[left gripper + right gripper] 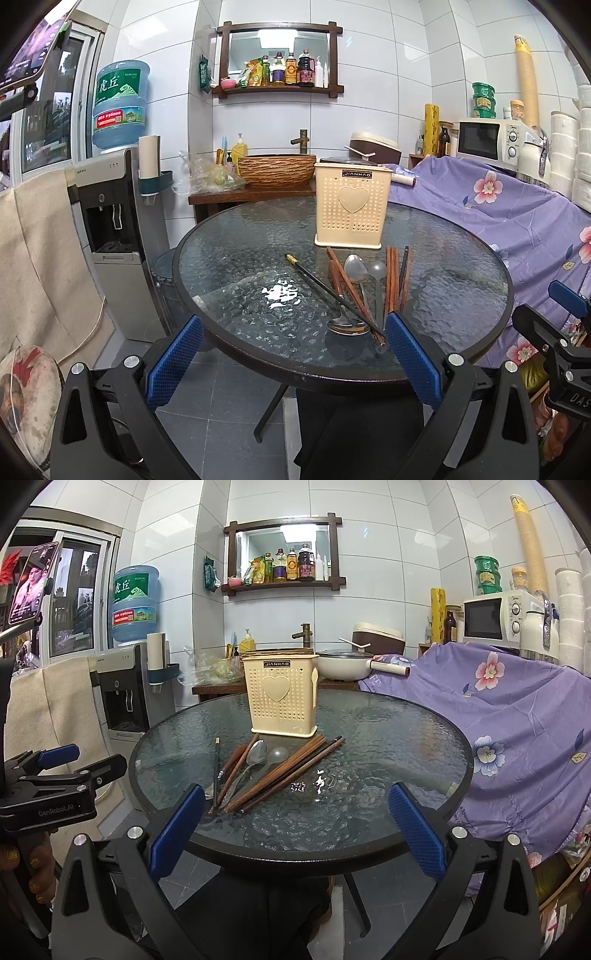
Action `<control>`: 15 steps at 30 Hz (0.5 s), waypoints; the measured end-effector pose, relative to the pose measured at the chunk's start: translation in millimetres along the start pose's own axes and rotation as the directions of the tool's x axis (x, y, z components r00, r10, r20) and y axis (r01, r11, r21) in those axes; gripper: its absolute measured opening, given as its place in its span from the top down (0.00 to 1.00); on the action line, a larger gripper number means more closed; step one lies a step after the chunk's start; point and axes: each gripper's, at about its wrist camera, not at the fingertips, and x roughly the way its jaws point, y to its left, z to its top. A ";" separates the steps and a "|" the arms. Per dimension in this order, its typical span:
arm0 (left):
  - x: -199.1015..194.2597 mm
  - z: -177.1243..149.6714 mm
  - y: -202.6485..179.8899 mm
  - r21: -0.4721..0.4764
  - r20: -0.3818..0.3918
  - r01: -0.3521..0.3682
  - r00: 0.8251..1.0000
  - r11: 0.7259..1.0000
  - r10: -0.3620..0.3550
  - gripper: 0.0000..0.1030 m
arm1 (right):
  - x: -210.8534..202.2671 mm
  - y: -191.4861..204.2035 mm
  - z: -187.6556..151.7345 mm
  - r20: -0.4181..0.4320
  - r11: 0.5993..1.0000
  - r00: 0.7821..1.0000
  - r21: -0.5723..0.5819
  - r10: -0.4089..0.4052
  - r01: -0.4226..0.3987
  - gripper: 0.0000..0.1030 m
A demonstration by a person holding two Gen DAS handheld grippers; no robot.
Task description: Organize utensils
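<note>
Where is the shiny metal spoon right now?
The metal spoon lies on the glass table, in the pile of chopsticks before the cream holder; the right wrist view shows it left of centre.

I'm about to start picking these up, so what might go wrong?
The chopsticks and spoons lie crossed in one pile, so lifting one may drag others. Some ends sit near the glass table's edge and might roll off. The holder looks light and could tip if bumped.
</note>
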 end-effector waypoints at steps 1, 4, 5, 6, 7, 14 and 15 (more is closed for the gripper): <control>0.0 0.0 0.0 0.000 0.000 0.000 1.000 1.000 0.000 0.06 | 0.4 0.0 -0.3 -0.001 1.000 1.000 -0.001 0.000 0.000 0.05; 0.1 0.0 0.1 0.000 -0.001 0.000 1.000 1.000 0.000 0.06 | 0.3 -0.1 0.0 -0.003 1.000 1.000 0.002 0.002 -0.002 0.05; 0.3 -0.2 -0.2 -0.001 -0.003 0.000 1.000 1.000 0.000 0.06 | 0.5 0.3 -0.3 -0.004 1.000 1.000 0.001 0.002 -0.002 0.05; 0.6 -0.7 0.2 -0.002 -0.005 0.000 1.000 1.000 0.000 0.06 | 0.8 0.3 -0.9 -0.003 1.000 1.000 0.000 0.001 -0.001 0.05; 1.1 -1.1 0.1 -0.003 -0.008 0.000 1.000 1.000 0.000 0.06 | 0.6 0.4 -0.1 -0.003 1.000 1.000 0.001 0.001 -0.001 0.05; 13.3 -4.4 6.5 -0.033 -0.056 0.020 0.998 0.999 -0.022 0.06 | 12.6 -3.7 -6.0 -0.048 1.000 0.999 0.001 -0.010 0.010 0.05; 16.5 -5.1 8.2 -0.040 -0.068 0.021 0.997 0.999 -0.024 0.06 | 15.4 -4.8 -7.5 -0.057 1.000 0.998 0.002 -0.012 0.012 0.05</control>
